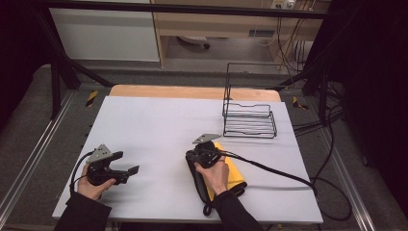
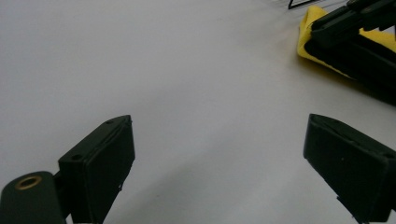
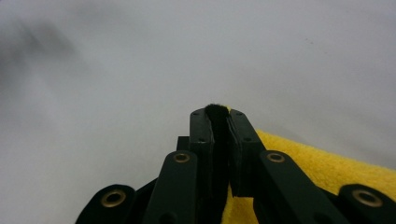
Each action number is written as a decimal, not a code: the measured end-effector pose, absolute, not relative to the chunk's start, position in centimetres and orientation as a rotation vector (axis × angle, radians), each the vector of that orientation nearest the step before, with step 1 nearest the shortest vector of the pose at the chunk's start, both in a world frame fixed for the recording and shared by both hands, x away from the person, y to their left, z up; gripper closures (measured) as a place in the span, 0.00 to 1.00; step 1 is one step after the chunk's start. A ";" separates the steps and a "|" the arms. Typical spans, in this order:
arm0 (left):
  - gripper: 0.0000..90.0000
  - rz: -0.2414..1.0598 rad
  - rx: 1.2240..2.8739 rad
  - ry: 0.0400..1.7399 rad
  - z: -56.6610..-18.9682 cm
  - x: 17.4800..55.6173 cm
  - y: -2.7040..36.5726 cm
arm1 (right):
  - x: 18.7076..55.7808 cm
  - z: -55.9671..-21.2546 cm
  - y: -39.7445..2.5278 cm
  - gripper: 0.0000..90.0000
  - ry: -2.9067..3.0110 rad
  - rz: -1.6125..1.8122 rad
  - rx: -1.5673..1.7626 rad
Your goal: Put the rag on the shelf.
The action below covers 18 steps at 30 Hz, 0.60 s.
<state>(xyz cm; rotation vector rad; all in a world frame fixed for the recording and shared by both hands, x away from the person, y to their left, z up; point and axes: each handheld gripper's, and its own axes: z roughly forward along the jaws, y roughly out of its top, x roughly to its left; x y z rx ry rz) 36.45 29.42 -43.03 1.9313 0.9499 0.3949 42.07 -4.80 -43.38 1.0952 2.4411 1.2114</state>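
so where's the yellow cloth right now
In the high view the yellow cloth lies right of centre on the near part of the table, clamped in the right tool, with the wire rack beyond it.

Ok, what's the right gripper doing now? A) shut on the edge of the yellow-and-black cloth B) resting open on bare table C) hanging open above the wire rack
A: the right gripper has its jaws pressed together on the black edge of the yellow-and-black cloth.

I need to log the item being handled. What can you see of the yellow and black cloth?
The cloth is soft, fuzzy-looking fabric, yellow with black parts, folded into a long bundle lying flat on the white table near its front edge. The right gripper is shut on a black edge of it, and the person's hand rests over it.
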 end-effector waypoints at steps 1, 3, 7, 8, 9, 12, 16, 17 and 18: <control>0.10 0.395 1.931 0.950 -43.0 36.4 29.4 | 42.3 -43.7 -4.7 0.91 2.442 1.203 1.092; 0.10 0.397 1.931 0.947 -43.0 36.4 29.4 | 42.5 -44.2 -4.6 0.86 2.459 1.199 1.094; 0.10 0.395 1.931 0.950 -43.0 36.4 29.4 | 41.9 -43.2 -5.0 0.57 2.450 1.254 1.000; 0.10 0.392 1.930 0.953 -43.0 36.4 29.4 | 41.7 -42.6 -5.3 0.51 2.450 1.261 0.982; 0.10 0.394 1.931 0.953 -43.0 36.4 29.4 | 41.6 -42.0 -5.7 0.41 2.445 1.269 0.959; 0.10 0.395 1.930 0.955 -43.0 36.4 29.3 | 41.1 -40.2 -7.5 0.26 2.450 1.260 0.962; 0.10 0.395 1.934 0.954 -43.0 36.4 29.2 | 40.0 -39.3 -11.4 0.26 2.419 1.201 0.984; 0.10 0.394 1.935 0.954 -43.0 36.4 29.2 | 39.8 -39.4 -12.4 0.27 2.420 1.183 0.998; 0.10 0.394 1.936 0.953 -43.0 36.4 29.2 | 39.8 -39.4 -12.4 0.27 2.420 1.183 0.998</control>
